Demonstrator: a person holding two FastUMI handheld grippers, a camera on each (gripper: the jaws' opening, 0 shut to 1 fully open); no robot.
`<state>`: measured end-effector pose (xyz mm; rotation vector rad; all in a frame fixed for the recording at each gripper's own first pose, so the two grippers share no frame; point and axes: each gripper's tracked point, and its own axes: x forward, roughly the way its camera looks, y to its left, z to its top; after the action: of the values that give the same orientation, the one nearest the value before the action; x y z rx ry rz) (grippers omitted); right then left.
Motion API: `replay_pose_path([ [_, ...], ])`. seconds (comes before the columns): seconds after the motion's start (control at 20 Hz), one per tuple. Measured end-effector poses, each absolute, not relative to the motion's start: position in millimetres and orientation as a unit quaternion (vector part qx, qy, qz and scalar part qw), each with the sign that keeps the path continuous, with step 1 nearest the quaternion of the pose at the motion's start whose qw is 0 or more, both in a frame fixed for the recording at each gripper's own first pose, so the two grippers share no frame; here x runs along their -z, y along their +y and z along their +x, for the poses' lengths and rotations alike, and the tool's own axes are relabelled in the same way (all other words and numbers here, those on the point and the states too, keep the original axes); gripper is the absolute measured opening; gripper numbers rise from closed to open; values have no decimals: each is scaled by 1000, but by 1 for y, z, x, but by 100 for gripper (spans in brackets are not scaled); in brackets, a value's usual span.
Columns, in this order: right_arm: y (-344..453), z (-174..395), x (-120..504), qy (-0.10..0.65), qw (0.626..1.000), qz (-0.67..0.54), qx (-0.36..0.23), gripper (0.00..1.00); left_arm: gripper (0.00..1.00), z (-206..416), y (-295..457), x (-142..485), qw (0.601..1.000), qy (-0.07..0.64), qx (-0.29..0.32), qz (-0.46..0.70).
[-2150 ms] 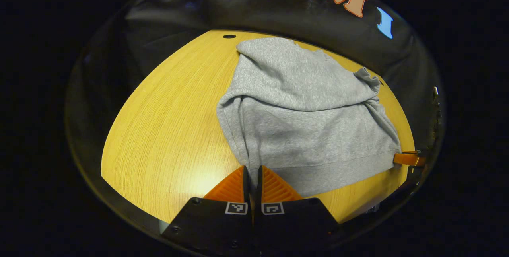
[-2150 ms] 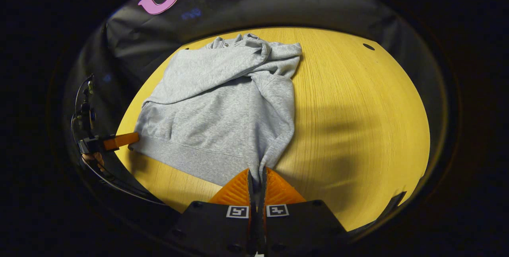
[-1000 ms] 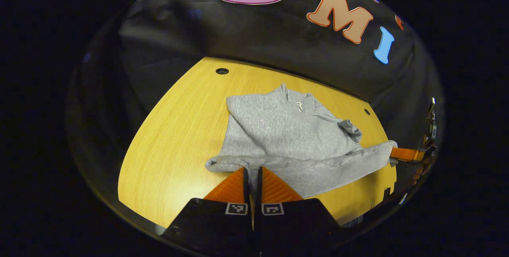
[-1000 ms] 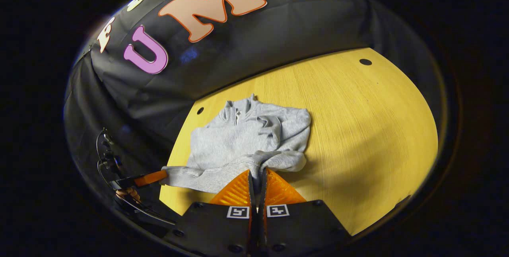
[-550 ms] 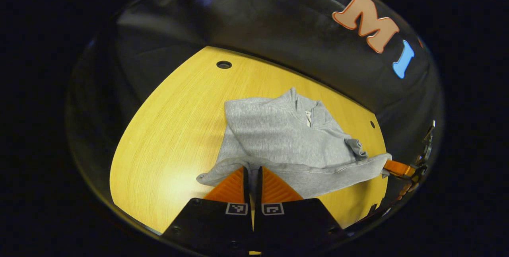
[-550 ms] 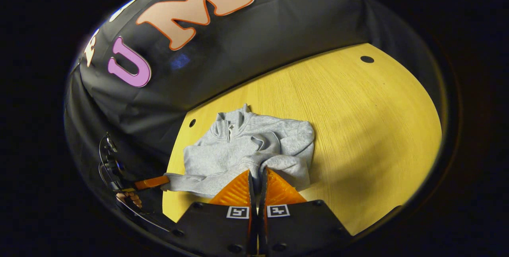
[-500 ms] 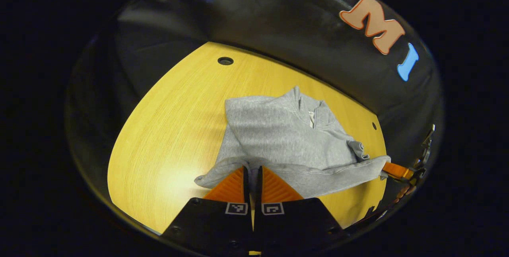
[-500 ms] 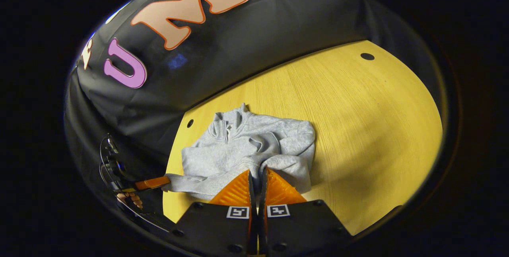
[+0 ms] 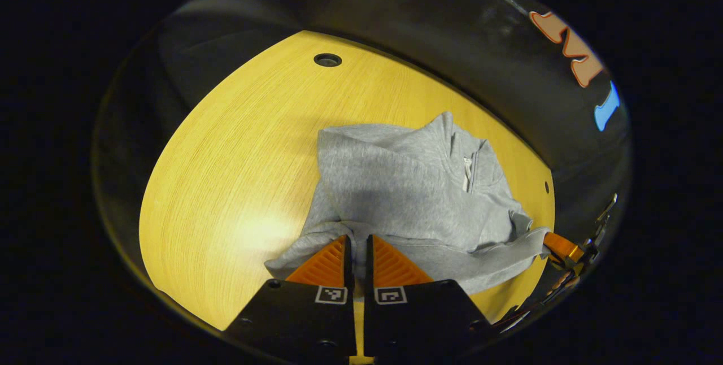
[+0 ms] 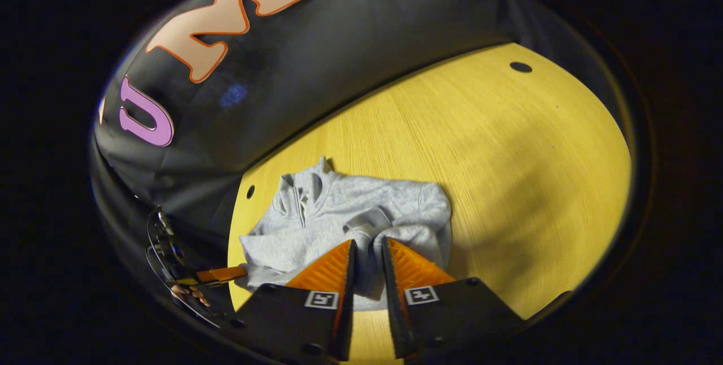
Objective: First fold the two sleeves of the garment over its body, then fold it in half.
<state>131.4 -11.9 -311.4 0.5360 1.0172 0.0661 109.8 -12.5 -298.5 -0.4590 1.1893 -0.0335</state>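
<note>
Lying folded garment [image 9: 406, 184] on table [image 9: 226, 173]

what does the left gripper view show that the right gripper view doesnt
Left gripper view: the left gripper, fingers close together on the sweatshirt's hem, and the right gripper at the hem's far corner.
Right gripper view: the right gripper's own fingers spread apart with cloth between them, and a hand holding the left gripper.
Both: the grey sweatshirt, collar away from the grippers, on the yellow table.
</note>
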Motion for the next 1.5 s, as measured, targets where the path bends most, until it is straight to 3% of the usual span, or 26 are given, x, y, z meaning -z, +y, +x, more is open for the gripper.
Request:
replay_pose_path([
  [0.05, -10, 140, 302, 461, 849, 257, -33, 49, 6, 121, -9, 290, 821, 528, 12, -218],
  [0.15, -10, 152, 290, 430, 866, 255, -31, 91, 27, 147, -3, 273, 857, 469, 12, -212],
  [0.2, -14, 157, 285, 417, 874, 247, -28, 96, 48, 155, -1, 263, 872, 445, 13, -202],
  [0.25, -17, 163, 275, 399, 885, 238, -27, 89, 64, 162, 0, 253, 887, 423, 14, -185],
  [0.3, -19, 166, 265, 380, 897, 227, -27, 96, 81, 168, 1, 243, 899, 405, 15, -168],
  [0.4, -27, 175, 241, 335, 922, 194, -22, 96, 93, 176, 3, 217, 922, 362, 13, -137],
  [0.65, -30, 163, 166, 216, 970, 108, -21, 95, 95, 174, 9, 144, 970, 234, -15, -70],
  [0.95, -13, 116, 102, 111, 993, 6, -35, 96, 95, 130, 8, 95, 986, 162, -23, -20],
  [1.1, -7, 92, 80, 82, 996, -10, -38, 92, 96, 131, -1, 86, 988, 148, -33, -9],
  [1.2, 2, 79, 65, 60, 997, -7, -44, 96, 95, 127, -2, 78, 990, 136, -31, -11],
  [1.5, 13, 65, 73, 74, 995, -10, -61, 98, 95, 114, -12, 65, 993, 120, -15, -1],
])
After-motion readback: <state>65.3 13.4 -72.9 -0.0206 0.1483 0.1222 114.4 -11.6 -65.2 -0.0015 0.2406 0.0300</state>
